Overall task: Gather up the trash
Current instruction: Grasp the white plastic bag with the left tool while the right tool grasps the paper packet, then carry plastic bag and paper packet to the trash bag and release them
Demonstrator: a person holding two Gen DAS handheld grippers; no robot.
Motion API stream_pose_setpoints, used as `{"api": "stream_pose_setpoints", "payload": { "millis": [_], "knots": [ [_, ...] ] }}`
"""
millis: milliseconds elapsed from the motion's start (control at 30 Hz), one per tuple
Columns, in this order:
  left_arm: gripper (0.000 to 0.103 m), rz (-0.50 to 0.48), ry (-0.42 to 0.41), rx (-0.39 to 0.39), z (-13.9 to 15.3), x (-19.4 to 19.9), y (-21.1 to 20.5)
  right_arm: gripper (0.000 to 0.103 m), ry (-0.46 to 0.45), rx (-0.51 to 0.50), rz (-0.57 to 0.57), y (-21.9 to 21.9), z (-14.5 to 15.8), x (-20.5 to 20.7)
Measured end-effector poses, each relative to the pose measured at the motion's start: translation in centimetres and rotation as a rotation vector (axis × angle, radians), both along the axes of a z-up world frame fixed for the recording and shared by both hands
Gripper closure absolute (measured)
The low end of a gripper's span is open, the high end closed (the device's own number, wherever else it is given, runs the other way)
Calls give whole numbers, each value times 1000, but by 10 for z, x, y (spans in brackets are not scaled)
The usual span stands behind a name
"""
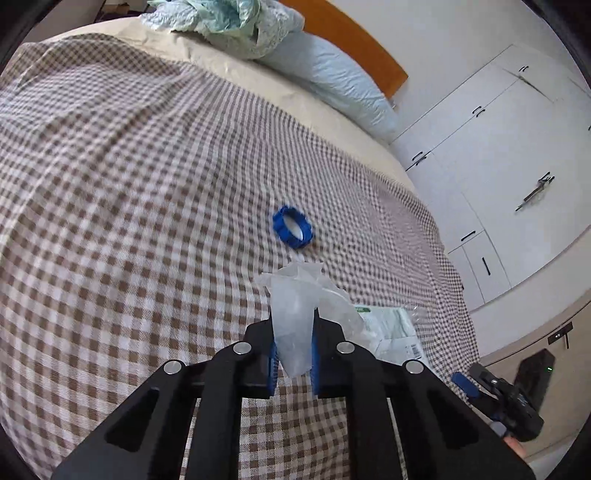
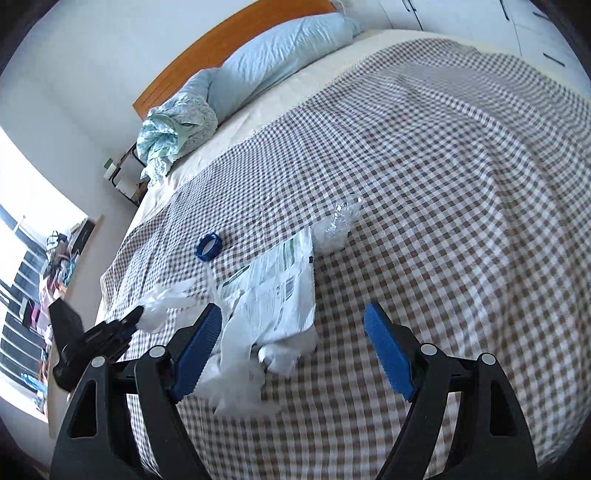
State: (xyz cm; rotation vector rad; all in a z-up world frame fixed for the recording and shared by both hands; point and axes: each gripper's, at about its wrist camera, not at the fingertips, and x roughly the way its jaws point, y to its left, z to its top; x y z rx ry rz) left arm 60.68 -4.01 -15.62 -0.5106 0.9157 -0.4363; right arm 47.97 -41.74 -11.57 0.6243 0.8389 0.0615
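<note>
My left gripper (image 1: 293,354) is shut on a thin translucent plastic scrap (image 1: 295,314) just above the checked bedspread (image 1: 129,221). A blue plastic ring (image 1: 293,230) lies beyond it. In the right wrist view the left gripper (image 2: 136,317) shows at the left, pinching that scrap (image 2: 166,299). My right gripper (image 2: 291,314) stands open over a white printed wrapper (image 2: 277,291) with crumpled white film (image 2: 240,376) at its near end. A clear crumpled plastic piece (image 2: 338,225) lies farther back, and the blue ring (image 2: 208,246) to the left.
A pale blue pillow (image 2: 280,48) and a bunched blue-green cloth (image 2: 173,129) lie against the wooden headboard (image 2: 229,33). White wardrobe doors (image 1: 491,155) stand past the bed's right edge. A small bedside stand (image 2: 125,177) sits near the window side.
</note>
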Motion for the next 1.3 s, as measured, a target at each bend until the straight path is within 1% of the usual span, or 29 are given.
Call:
{"api": "stream_pose_setpoints", "payload": {
  "millis": [33, 100, 133, 167, 200, 233, 267, 300, 367, 467, 500, 533, 600, 700, 767, 833, 867, 933, 1033, 1067, 1100, 1167, 1300],
  "knots": [
    [95, 7, -16, -21, 4, 0, 8, 27, 21, 36, 10, -2, -9, 13],
    [96, 34, -27, -29, 8, 1, 23, 27, 66, 62, 12, -3, -19, 26],
    [96, 44, -32, -32, 9, 2, 28, 35, 77, 88, 20, -2, -24, 32],
    [96, 56, -34, -36, 9, 2, 34, 52, 89, 106, 29, 0, -26, 35],
    [96, 67, -31, -42, 9, 3, 38, 76, 101, 115, 39, 2, -27, 37],
    [96, 73, -30, -52, 8, 4, 42, 86, 112, 116, 47, 5, -27, 40],
    [96, 83, -23, -58, 7, 5, 44, 88, 111, 104, 54, 7, -24, 40],
    [96, 90, -14, -61, 5, 6, 43, 89, 104, 89, 67, 11, -19, 39],
    [96, 83, -13, -64, 4, 5, 45, 90, 54, 37, 87, 22, 1, 37],
    [96, 67, -35, -61, 6, 5, 39, 91, -58, -60, 88, 30, 47, 25],
    [97, 61, -44, -58, 8, 2, 36, 91, -91, -105, 83, 31, 62, 20],
    [97, 51, -57, -58, 9, 0, 32, 91, -134, -174, 74, 34, 82, 12],
    [97, 25, -71, -42, 9, -2, 24, 91, -191, -292, 54, 33, 112, -2],
    [97, -13, -93, -8, 17, -9, 8, 91, -229, -382, 15, 18, 146, -28],
    [97, -58, -117, 5, 29, -22, -5, 91, -244, -425, -12, 3, 161, -53],
    [97, -106, -168, 26, 46, -43, -23, 91, -256, -460, -39, -12, 173, -86],
    [97, -121, -185, 40, 55, -55, -32, 91, -261, -480, -51, -22, 177, -106],
    [97, -153, -182, 40, 68, -81, -52, 91, -255, -530, -76, -39, 179, -145],
    [97, -247, -215, 31, 84, -126, -84, 91, -241, -575, -94, -65, 174, -210],
    [97, -288, -227, 39, 86, -142, -97, 91, -232, -599, -93, -70, 169, -234],
    [97, -326, -232, 46, 88, -158, -110, 91, -204, -619, -94, -77, 160, -258],
    [97, -399, -216, 59, 86, -186, -134, 91, -147, -651, -98, -86, 141, -303],
    [96, -513, -186, 86, 76, -235, -182, 91, -33, -650, -132, -105, 94, -386]
  ]
}}
